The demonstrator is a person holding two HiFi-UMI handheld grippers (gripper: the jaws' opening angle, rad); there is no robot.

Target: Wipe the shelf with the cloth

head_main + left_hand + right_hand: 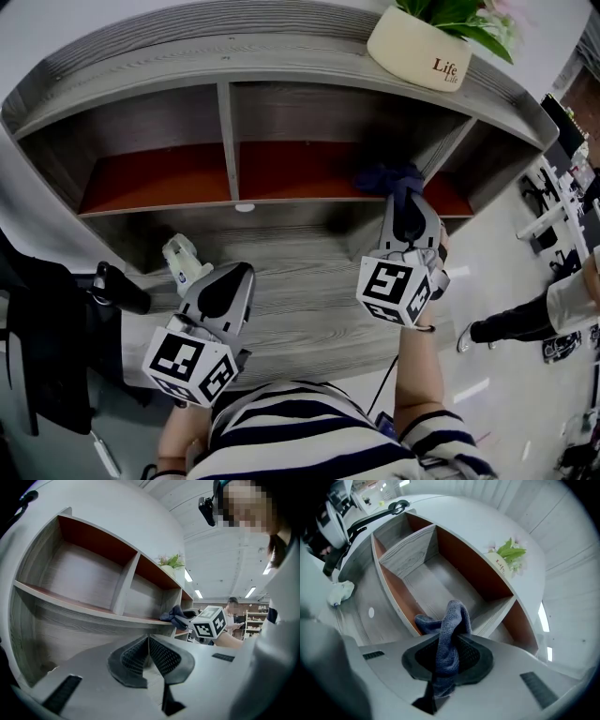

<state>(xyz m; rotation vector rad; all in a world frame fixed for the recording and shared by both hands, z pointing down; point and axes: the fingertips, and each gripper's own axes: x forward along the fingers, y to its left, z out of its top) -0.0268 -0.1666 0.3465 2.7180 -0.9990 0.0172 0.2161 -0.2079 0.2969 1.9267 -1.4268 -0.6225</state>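
Note:
A grey wooden shelf [281, 202] with red-brown boards stands in front of me, split by an upright divider [226, 141]. My right gripper [405, 192] is shut on a dark blue cloth [386, 178], held at the front edge of the right compartment; in the right gripper view the cloth [449, 639] hangs bunched between the jaws. My left gripper [234, 272] hangs lower, in front of the shelf's lower panel, shut and holding nothing. The left gripper view shows its jaws pressed together and the cloth [174, 616] farther off.
A cream plant pot [418, 45] with green leaves stands on the shelf top at the right. A small white object [184, 259] sits left of the left gripper. A black handle [120, 289] sticks out at the left. A person [525, 319] is at the right.

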